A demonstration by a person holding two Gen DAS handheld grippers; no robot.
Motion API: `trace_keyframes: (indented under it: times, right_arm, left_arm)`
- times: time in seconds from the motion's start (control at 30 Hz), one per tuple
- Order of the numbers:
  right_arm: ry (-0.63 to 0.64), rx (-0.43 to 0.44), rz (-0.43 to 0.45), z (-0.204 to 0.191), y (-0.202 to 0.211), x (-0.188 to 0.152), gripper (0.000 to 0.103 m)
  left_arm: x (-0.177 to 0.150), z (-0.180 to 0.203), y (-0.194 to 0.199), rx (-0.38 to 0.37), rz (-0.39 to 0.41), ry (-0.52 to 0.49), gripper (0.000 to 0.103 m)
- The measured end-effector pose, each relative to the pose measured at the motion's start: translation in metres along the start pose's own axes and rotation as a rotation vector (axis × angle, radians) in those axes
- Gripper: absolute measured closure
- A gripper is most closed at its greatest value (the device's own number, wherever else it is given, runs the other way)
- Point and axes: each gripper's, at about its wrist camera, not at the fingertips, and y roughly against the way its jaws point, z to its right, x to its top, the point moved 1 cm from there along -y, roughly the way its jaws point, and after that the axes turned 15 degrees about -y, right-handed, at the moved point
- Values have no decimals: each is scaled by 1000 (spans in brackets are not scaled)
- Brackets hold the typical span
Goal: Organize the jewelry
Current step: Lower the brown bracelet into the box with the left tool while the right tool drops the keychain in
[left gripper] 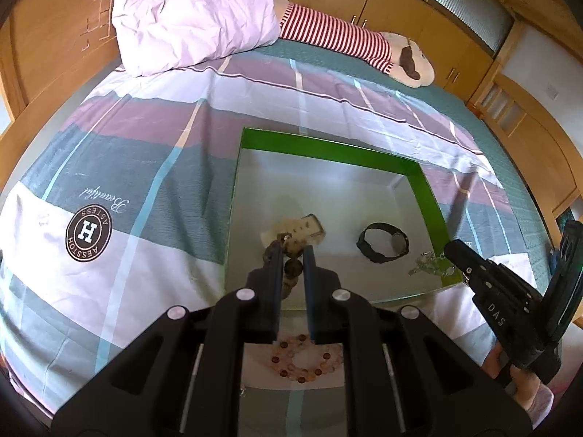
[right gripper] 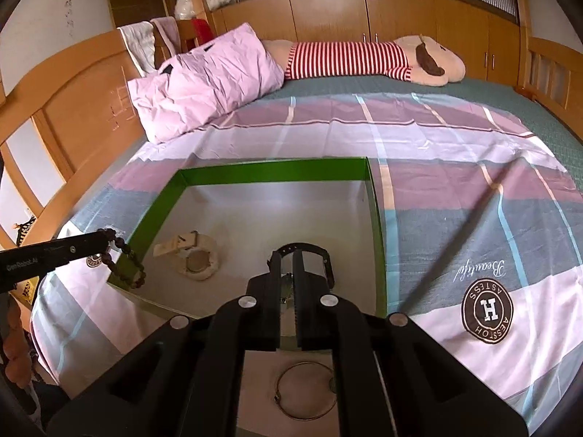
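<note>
1. Gripping a dark bead bracelet (right gripper: pixel 125 255), the left gripper (left gripper: pixel 293 249) has its fingers nearly together on the strand, which dangles over the near left edge of the green box (right gripper: pixel 277 165) (the right wrist view shows this best).
2. Pinched between the almost closed fingers of the right gripper (right gripper: pixel 288 258) is a silvery chain (left gripper: pixel 431 266); it hangs at the near right corner of the box, just above the rim.
3. Inside the box, on its pale grey floor, a cream watch (right gripper: pixel 196 258) lies to the left and a black watch (left gripper: pixel 382 242) to the right, well apart.
4. Lying outside the box on the bedsheet (right gripper: pixel 455 189), near its front wall, are a pink and amber bead bracelet (left gripper: pixel 306 358) under the left gripper and a thin metal bangle (right gripper: pixel 306 389) under the right one.
5. Farther back on the bed sit a pink pillow (right gripper: pixel 207 80) and a plush toy (right gripper: pixel 364 60) in a red-and-white striped shirt.
6. A person's hand (left gripper: pixel 524 382) holds the right gripper's handle (only partly seen).
</note>
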Motion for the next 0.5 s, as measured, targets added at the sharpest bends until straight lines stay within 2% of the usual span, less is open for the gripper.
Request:
trace_keyframes:
  times: [0.13, 0.2, 0.27, 0.3, 0.4, 0.5]
  right_arm:
    - [4, -13, -23, 1, -7, -3, 97]
    - [5, -22, -32, 1, -8, -5, 93]
    - [-1, -11, -35, 1, -6, -6, 67]
    - [-4, -1, -27, 0, -2, -7, 64]
    - [20, 45, -55, -6, 6, -13, 64]
    - [76, 108, -134, -18, 8, -32, 64]
  left_arm:
    - [-1, -1, -6, 6, -14, 6, 92]
    - [-2, 0, -7, 17, -21, 4, 91]
    - [-3, 1, -7, 27, -25, -9, 85]
    - [-3, 3, -6, 27, -26, -16, 79]
    - [-7, 8, 0, 20, -27, -45, 73]
    - [-13, 13, 6, 1, -43, -91, 73]
